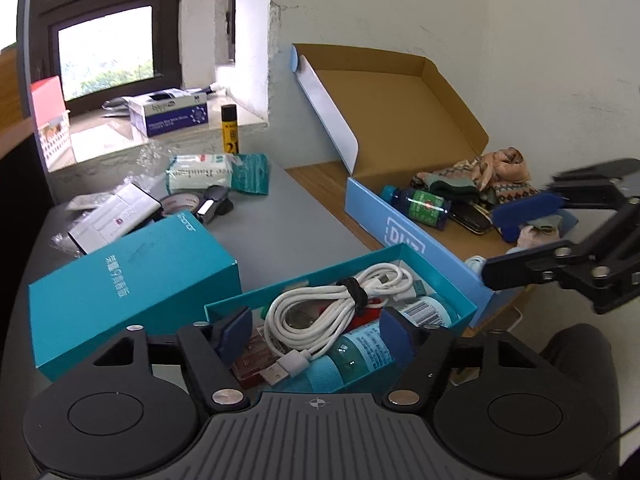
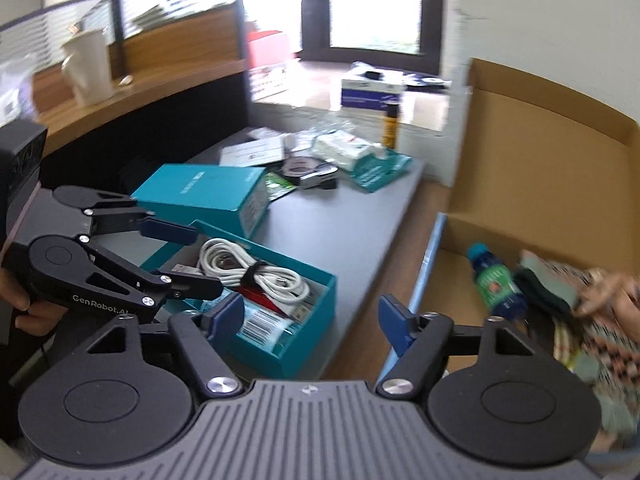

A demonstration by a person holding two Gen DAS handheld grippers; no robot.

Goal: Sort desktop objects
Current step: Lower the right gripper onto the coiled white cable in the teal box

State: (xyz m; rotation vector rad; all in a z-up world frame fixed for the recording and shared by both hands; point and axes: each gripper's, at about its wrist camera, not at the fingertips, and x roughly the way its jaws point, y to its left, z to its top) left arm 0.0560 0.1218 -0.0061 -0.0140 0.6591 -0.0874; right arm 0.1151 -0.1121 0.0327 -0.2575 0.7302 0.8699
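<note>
My left gripper point(image 1: 316, 334) stands open just above the open teal box point(image 1: 464, 312), which holds a coiled white USB cable point(image 1: 320, 312), a teal bottle point(image 1: 360, 348) and small red items. The right wrist view shows that gripper point(image 2: 200, 260) over the same box point(image 2: 312, 344) and cable point(image 2: 248, 268). My right gripper point(image 2: 308, 320) is open and holds nothing, between the teal box and the blue cardboard box point(image 2: 540, 160). From the left wrist it point(image 1: 500, 242) hangs over the blue box point(image 1: 380, 208), beside a green bottle point(image 1: 424, 206) and bundled fabrics point(image 1: 504, 168).
The teal lid point(image 1: 132, 280) lies left of its box. Behind it on the grey desk are a tissue pack point(image 1: 200, 172), a teal pouch point(image 1: 250, 174), a tape roll point(image 1: 182, 202), a white carton point(image 1: 116, 216) and a yellow tube point(image 1: 230, 130). A hand point(image 2: 24, 312) holds the left gripper.
</note>
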